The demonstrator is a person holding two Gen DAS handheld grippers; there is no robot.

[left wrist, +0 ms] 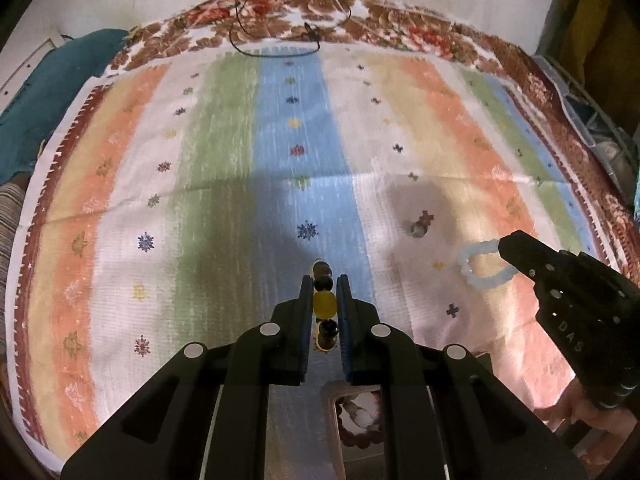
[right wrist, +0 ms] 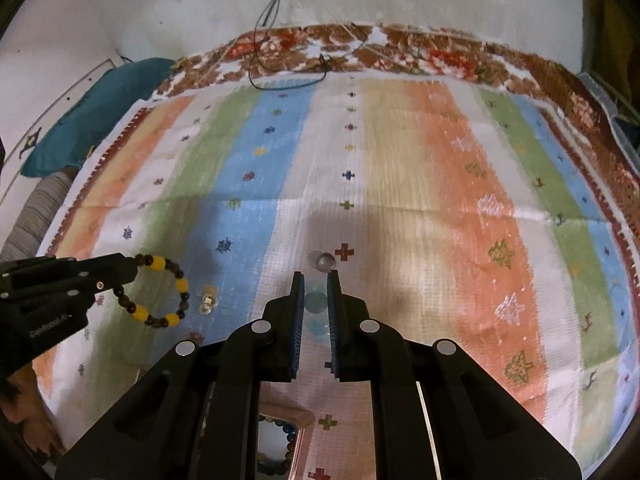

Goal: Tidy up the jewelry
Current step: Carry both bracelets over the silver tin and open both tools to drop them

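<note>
Both bracelets lifted: left gripper [left wrist: 324,294] fingers clamp the yellow-and-dark bracelet [right wrist: 160,292], right gripper [right wrist: 316,300] fingers clamp the pale blue bracelet [left wrist: 482,266]; next, I judge, carry them to the tray [left wrist: 334,412] beneath the fingers

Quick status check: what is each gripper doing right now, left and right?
Left gripper: shut on the yellow and dark bead bracelet.
Right gripper: shut on the pale blue bead bracelet.

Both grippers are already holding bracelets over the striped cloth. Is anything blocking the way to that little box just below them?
Nothing visible blocks it. The left gripper is shut on the yellow and dark bracelet, the right gripper on the pale blue bracelet. The box sits close beneath, partly hidden by the grippers, with beads already inside.
</note>
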